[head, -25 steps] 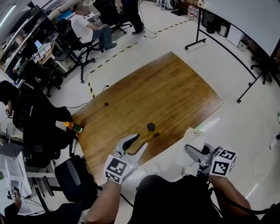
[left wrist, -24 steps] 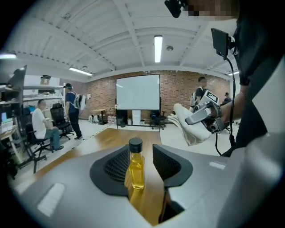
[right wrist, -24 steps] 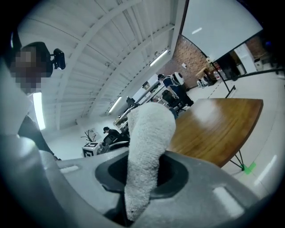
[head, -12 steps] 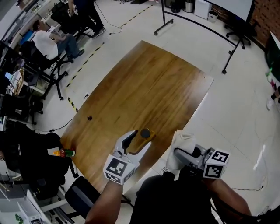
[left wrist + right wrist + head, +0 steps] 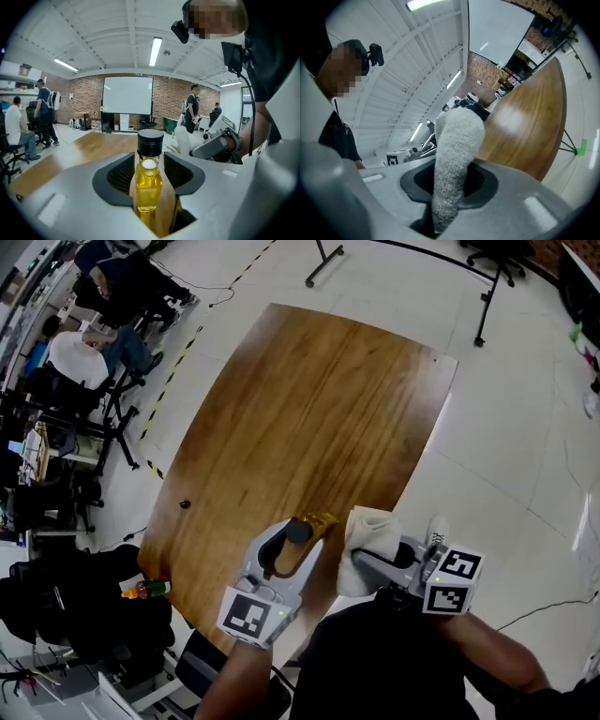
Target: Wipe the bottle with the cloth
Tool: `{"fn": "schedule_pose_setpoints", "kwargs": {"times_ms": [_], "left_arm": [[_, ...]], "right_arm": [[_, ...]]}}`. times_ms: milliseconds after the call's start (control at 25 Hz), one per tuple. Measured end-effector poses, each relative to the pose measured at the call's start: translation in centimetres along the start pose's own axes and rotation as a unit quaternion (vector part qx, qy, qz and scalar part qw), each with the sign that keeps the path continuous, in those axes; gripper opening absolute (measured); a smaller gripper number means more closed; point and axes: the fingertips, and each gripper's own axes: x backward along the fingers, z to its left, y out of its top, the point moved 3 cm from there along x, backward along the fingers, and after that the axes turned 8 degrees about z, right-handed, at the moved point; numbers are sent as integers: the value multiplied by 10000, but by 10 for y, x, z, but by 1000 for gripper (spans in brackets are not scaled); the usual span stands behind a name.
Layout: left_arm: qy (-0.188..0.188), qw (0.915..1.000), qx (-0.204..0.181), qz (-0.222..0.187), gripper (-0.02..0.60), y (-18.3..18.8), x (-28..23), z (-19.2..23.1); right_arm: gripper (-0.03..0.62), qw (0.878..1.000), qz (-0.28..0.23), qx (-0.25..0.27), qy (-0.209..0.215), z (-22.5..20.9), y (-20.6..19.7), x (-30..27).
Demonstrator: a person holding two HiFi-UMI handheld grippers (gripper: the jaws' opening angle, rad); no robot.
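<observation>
The left gripper (image 5: 149, 165) had its two grey jaws closing on a small clear glass bottle of yellow liquid with a black screw cap (image 5: 149, 180). The bottle lay along the jaws with its cap end pointing away from the person, its lower body between the pads. The right gripper (image 5: 452, 180) was clamped on a thick white terry cloth (image 5: 457, 140), pinched low so that a rounded wad stood out past the jaw tips. From the head view the bottle hung over the near edge of the brown wooden table (image 5: 319, 409), and the cloth was just beside it on the right, apart from it. The step in hand looked like bringing cloth to glass. To do that well, the left grip probably needed to settle firmly first, since smooth glass could twist or slip under a sideways push. The free wad, not the hard jaw tips, was the part to press on the exposed neck and shoulder, stroking along the bottle's length with light pressure. The glass under the left pads could not be reached this way, so turning or regripping the bottle would likely be needed for full coverage.
</observation>
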Motion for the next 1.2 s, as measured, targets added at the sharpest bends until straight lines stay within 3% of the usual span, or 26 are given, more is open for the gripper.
{"fn": "schedule_pose_setpoints", "kwargs": {"times_ms": [160,560,920,1200], "left_arm": [[62,9999,-96,-8,158,0,-4,3],[54,9999,-93,0,146,-4,-7,-1],[38,10000,-30,-83,144,-5,-6,-1],[34,9999,44,-145,144,-5,-6,1]], "right_arm": [[72,9992,-281,-85,272,-2,-3,-15],[71,9970,-709,-108,303,-11,-4,-44],[72,9990,-410,-79,167,-22,-13,-49],[72,9977,117,-577,-351,-50,-30,-58]]}}
